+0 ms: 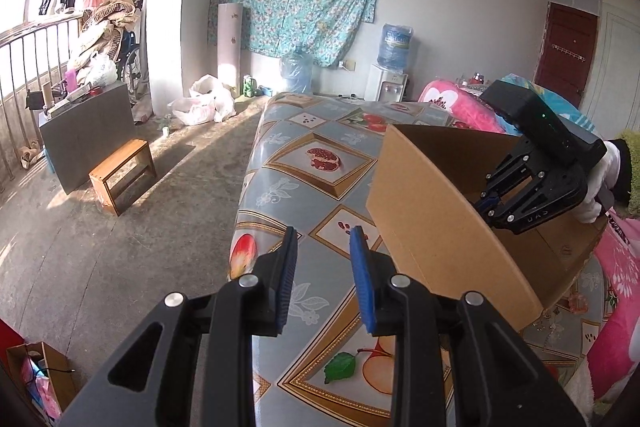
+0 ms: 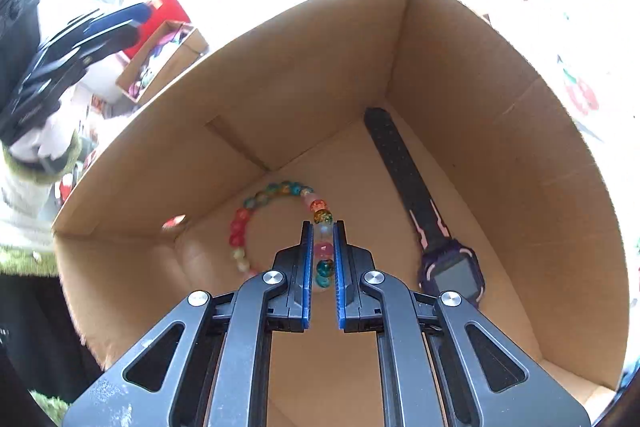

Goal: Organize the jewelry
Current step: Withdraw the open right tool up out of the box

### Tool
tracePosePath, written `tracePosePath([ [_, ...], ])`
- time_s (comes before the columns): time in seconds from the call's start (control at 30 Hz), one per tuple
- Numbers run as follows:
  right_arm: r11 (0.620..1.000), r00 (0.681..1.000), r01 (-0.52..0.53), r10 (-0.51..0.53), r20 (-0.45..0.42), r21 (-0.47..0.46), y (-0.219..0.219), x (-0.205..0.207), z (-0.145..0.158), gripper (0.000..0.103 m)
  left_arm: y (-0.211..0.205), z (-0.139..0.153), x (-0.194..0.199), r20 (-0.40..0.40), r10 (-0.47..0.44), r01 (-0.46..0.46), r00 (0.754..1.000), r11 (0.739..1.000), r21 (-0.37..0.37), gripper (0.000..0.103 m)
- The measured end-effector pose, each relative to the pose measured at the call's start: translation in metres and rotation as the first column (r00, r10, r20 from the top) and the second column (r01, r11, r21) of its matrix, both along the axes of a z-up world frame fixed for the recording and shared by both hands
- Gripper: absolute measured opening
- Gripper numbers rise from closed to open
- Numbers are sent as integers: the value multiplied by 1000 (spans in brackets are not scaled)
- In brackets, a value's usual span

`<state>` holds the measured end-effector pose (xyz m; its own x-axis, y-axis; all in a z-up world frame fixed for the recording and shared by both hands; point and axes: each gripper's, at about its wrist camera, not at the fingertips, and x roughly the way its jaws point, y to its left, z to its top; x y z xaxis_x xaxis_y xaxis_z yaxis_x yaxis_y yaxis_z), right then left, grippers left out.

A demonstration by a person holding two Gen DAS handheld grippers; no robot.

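I see the cardboard box (image 2: 460,75) on the bench (image 1: 304,171); my right gripper (image 2: 323,227) inside it pinches the beaded bracelet (image 2: 256,205) beside the purple watch (image 2: 452,271), while my left gripper (image 1: 325,239) hangs spread, empty, just outside the box

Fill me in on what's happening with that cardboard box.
A person holds a gripper in each hand. The right gripper reaches down into the cardboard box, jaws closed on a colourful bead bracelet lying on the box floor. A purple watch lies beside it. The left gripper hovers open and empty over the table, outside the box.
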<state>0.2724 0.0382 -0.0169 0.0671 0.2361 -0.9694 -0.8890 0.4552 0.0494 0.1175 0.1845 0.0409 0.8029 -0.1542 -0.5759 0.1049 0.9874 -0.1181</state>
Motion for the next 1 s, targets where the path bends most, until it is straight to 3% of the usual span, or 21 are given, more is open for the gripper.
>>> tracePosePath([
  [0.13, 999, 999, 33, -33, -21, 7, 4, 9, -11, 8, 1, 0, -1, -2, 0, 0, 1000, 1000, -3, 26],
  [0.27, 998, 998, 67, -67, 23, -7, 0, 12, -6, 24, -1, 1, -3, -2, 4, -4, 1000, 1000, 6, 27],
  [0.4, 994, 991, 107, -109, 81, 35, -22, 6, 25, 28, -7, 5, -11, 9, 6, -6, 1000, 1000, 15, 28],
  [0.53, 976, 970, 161, -184, 161, 150, -58, -18, 78, 39, -20, 16, -27, 50, -26, 26, 998, 1000, 2, 28],
  [0.67, 907, 926, 235, -319, 204, 350, -114, -61, 133, 56, -41, 28, -54, 123, -103, 105, 987, 994, -10, 35],
  [0.77, 840, 867, 278, -428, 254, 466, -156, -105, 160, 71, -60, 33, -76, 169, -184, 186, 968, 982, -1, 40],
  [0.87, 795, 810, 291, -501, 305, 532, -183, -153, 167, 90, -82, 33, -92, 168, -260, 263, 951, 965, 5, 44],
  [1.0, 730, 728, 357, -609, 316, 583, -184, -198, 148, 95, -124, 18, -102, 80, -408, 412, 910, 909, -56, 44],
])
